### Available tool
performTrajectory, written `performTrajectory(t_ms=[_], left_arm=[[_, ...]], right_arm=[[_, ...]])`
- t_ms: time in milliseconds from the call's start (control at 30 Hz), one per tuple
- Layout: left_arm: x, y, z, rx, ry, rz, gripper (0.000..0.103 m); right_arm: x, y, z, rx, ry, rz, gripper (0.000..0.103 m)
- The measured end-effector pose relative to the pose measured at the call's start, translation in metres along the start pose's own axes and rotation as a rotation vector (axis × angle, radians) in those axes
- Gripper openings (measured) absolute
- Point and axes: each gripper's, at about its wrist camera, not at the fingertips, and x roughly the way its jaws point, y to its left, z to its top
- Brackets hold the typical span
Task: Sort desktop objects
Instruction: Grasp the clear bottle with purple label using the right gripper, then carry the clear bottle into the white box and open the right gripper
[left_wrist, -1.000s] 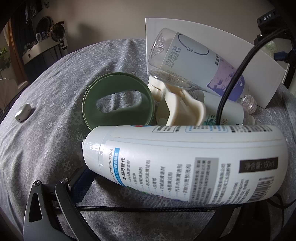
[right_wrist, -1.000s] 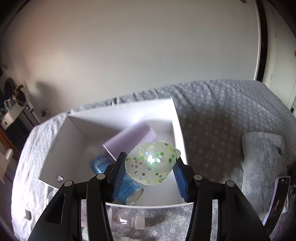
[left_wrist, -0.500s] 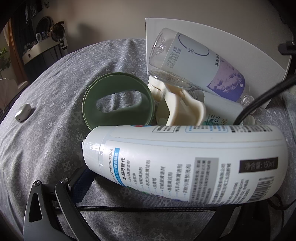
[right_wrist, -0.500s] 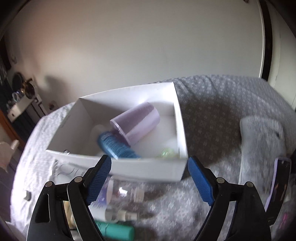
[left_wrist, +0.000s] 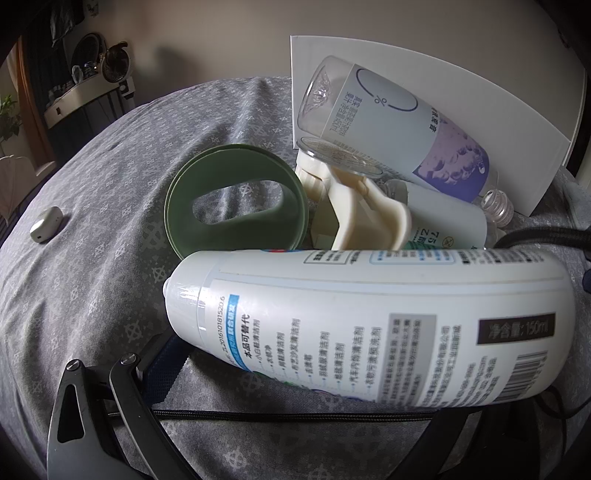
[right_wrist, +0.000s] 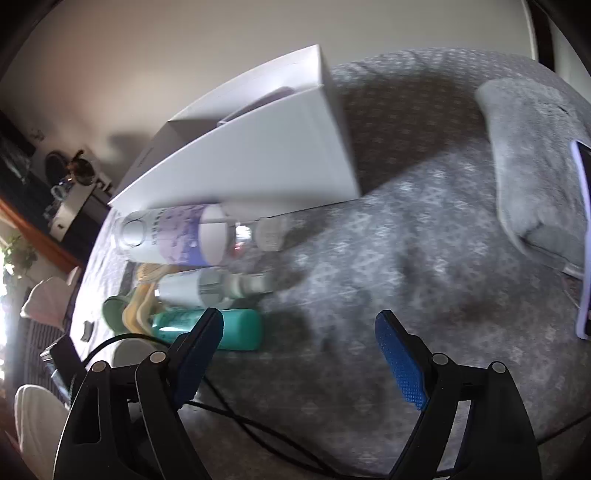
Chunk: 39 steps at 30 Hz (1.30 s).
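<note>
In the left wrist view, my left gripper (left_wrist: 295, 369) is shut on a big white bottle (left_wrist: 369, 325) lying crosswise, held just above the grey cloth. Behind it are a green round lid (left_wrist: 236, 214), a cream spray trigger (left_wrist: 362, 210) and a clear purple-label bottle (left_wrist: 399, 129) against the white box (left_wrist: 517, 122). In the right wrist view, my right gripper (right_wrist: 299, 350) is open and empty, low over the cloth. Ahead on the left lie the purple-label bottle (right_wrist: 170, 236), a white spray bottle (right_wrist: 207, 288) and a teal bottle (right_wrist: 229, 332), beside the white box (right_wrist: 266, 158).
A grey towel (right_wrist: 524, 147) and a phone (right_wrist: 583, 236) lie at the right in the right wrist view. A black cable (right_wrist: 236, 406) runs across the cloth near my right gripper. A small white device (left_wrist: 46, 223) lies at the left in the left wrist view.
My right gripper let the dotted ball go into the white box, opened, and moved down and back toward the bottles. The left gripper has kept still with the white bottle.
</note>
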Motion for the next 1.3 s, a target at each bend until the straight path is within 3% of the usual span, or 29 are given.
performTrajectory(t_ms=[100,367,567,867,1033,1100,1167,1300], left_arm=[[0.0,0.0,0.0,0.0,0.0,0.0,0.103],[-0.001,0.001,0.0,-0.005,0.0,-0.007,0.103],[-0.001,0.0,-0.001,-0.003,0.0,-0.006,0.103],[-0.001,-0.001,-0.001,0.0,0.001,-0.004,0.103],[-0.002,0.001,-0.002,-0.004,0.0,-0.009,0.103],[-0.004,-0.001,-0.003,0.003,-0.017,-0.01,0.103],[-0.012,-0.004,-0.007,0.028,-0.053,-0.067,0.103],[-0.028,-0.011,-0.013,0.104,-0.099,-0.368,0.103]], right_arm=[[0.002,0.027,-0.002,-0.136,-0.012,-0.013,0.085],[0.041,0.073,0.029,-0.273,0.046,-0.068,0.084],[0.079,0.119,0.047,-0.449,0.094,-0.184,0.084],[0.132,0.17,0.033,-0.685,0.075,-0.416,0.09],[0.138,0.182,0.031,-0.748,0.056,-0.441,0.087],[0.127,0.181,0.027,-0.75,0.018,-0.432,0.077],[0.112,0.179,0.022,-0.738,-0.021,-0.44,0.071],[0.07,0.175,0.014,-0.74,-0.128,-0.468,0.068]])
